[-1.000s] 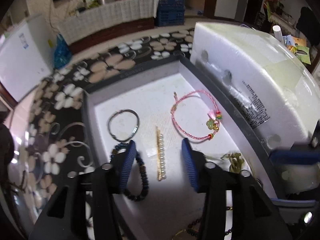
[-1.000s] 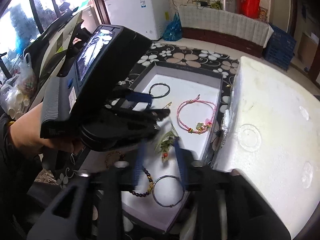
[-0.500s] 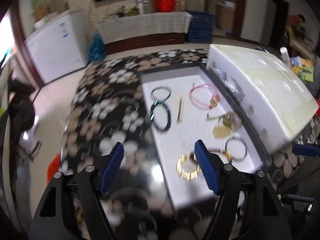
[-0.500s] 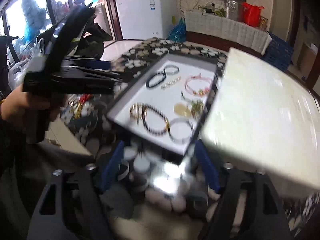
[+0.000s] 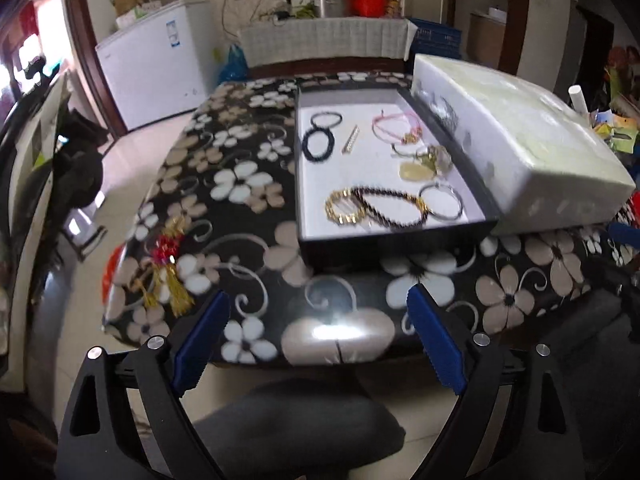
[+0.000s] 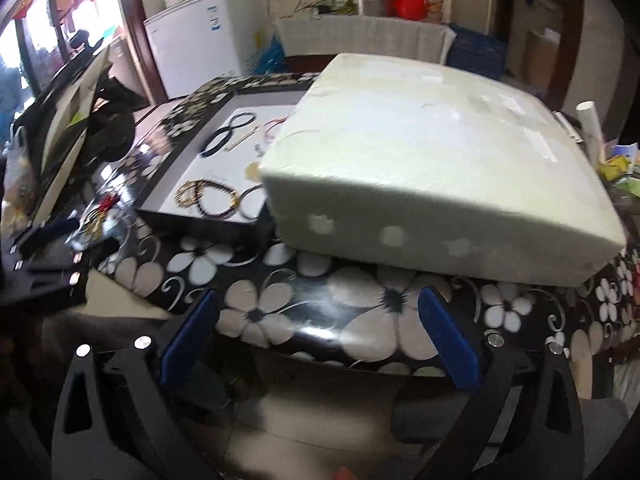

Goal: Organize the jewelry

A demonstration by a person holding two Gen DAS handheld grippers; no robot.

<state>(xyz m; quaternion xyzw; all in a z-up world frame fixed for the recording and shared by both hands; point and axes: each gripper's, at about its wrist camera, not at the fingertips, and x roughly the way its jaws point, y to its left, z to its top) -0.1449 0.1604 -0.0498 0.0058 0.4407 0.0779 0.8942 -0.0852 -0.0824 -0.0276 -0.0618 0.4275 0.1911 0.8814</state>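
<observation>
Both hand-held grippers have pulled back off the desk [image 5: 248, 236]; the left hand-held gripper [image 5: 316, 344] and right hand-held gripper [image 6: 320, 336] hang wide open, empty. The jewelry sits laid out in the tray [image 5: 384, 248], so sorting looks nearly finished. A foam box [image 6: 420, 168] crowds the tray's right edge; the left side offers room.

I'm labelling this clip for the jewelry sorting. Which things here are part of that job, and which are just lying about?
Part of the job: the tray, the gold bracelet, the dark beaded bracelet, the pink cord bracelet, the red tassel charm lying outside the tray.

Just lying about: the foam box, the white freezer, the steel pot.
</observation>
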